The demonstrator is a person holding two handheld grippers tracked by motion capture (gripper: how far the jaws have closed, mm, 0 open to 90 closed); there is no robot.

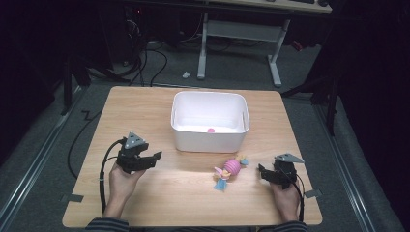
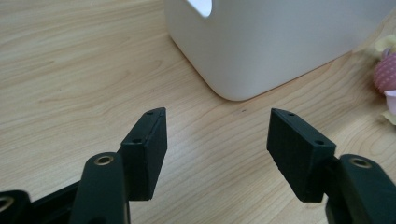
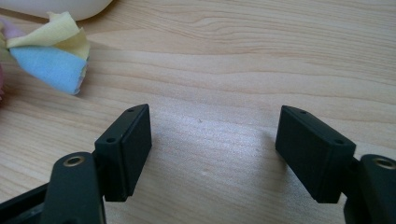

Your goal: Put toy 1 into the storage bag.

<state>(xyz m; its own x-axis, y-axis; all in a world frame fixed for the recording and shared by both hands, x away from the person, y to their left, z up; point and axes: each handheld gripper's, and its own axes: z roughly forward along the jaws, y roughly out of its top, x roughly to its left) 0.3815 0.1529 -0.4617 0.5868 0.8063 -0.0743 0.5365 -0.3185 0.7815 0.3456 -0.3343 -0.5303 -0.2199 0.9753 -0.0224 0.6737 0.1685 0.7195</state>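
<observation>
A soft candy-shaped toy (image 1: pixel 228 171), pink in the middle with blue and yellow cloth ends, lies on the wooden table (image 1: pixel 145 193) just in front of a white bin (image 1: pixel 210 141). Inside the bin sits a small pink object (image 1: pixel 211 130). My left gripper (image 1: pixel 155 158) is held low at the left, open and empty, pointing toward the bin's near corner (image 2: pixel 233 88); the toy's edge (image 2: pixel 385 77) shows far right. My right gripper (image 1: pixel 261 172) rests at the right, open, nothing between its jaws, with the toy's cloth end (image 3: pixel 51 56) to its left.
Strips of grey tape (image 1: pixel 71 197) mark the table's front corners. Beyond the table stand a white desk frame (image 1: pixel 275 58) and cables (image 1: pixel 145 63) on the dark floor. Bare wood lies between the two grippers.
</observation>
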